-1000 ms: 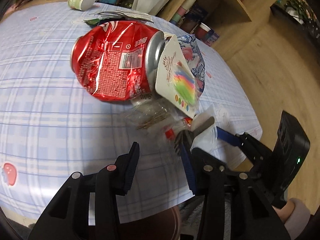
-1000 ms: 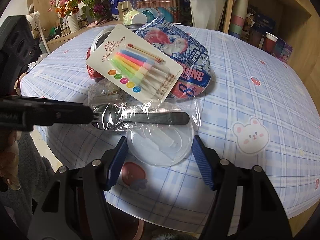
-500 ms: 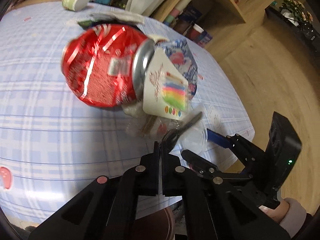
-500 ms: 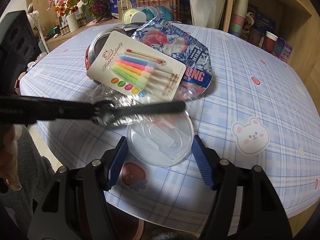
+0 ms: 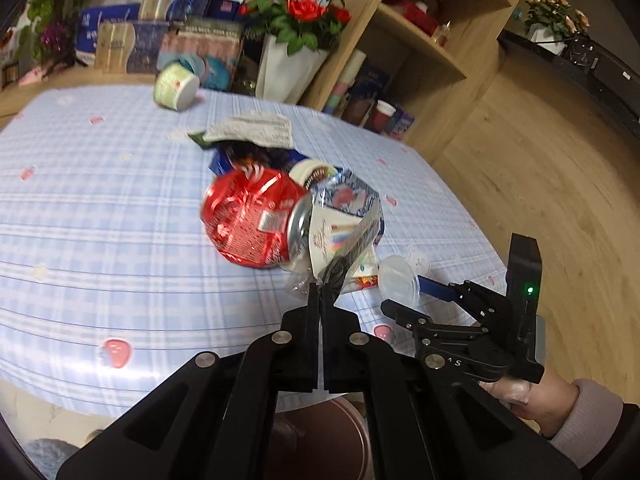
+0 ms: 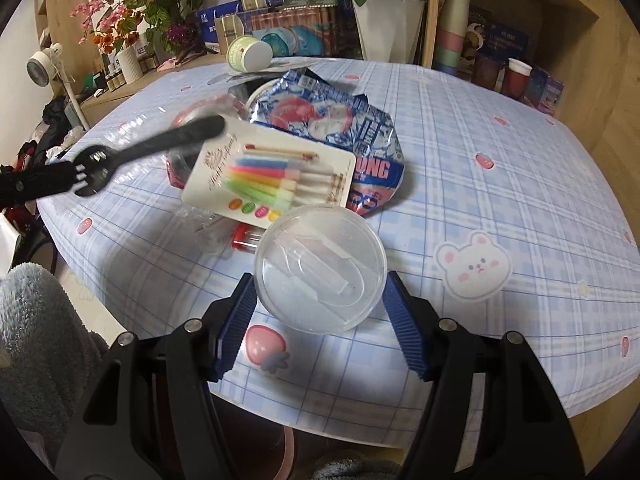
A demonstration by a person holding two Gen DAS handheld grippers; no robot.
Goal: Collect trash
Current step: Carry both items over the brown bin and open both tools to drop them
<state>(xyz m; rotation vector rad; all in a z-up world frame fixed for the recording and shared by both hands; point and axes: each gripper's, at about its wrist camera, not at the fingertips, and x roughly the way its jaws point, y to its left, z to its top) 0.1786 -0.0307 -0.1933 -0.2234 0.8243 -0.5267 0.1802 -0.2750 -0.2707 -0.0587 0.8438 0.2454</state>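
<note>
My left gripper [image 5: 320, 294] is shut on the tine end of a black plastic fork [image 5: 345, 259] in a clear wrapper. It holds the fork up in the air over the trash pile. In the right wrist view the fork [image 6: 160, 144] slants above the crushed red can, with the left gripper [image 6: 74, 178] at its left end. My right gripper [image 6: 318, 296] stands open at the near table edge, and a clear round plastic lid [image 6: 320, 268] lies on the cloth between its blue fingers [image 6: 240, 316]. In the left wrist view the right gripper [image 5: 404, 294] sits beside that lid [image 5: 396, 280].
A crushed red can [image 5: 252, 220], a candle card [image 6: 272, 172] and a blue snack wrapper [image 6: 340, 120] lie heaped mid-table. Behind are a grey paper wrapper [image 5: 248, 128] and a tipped cup [image 5: 176, 86]. A brown bin [image 5: 320, 428] sits under the edge of the blue-checked table [image 5: 100, 200].
My left gripper closed on the black fork, then lifted it off the table and away from the lid. The right gripper and the lid stayed in place.
</note>
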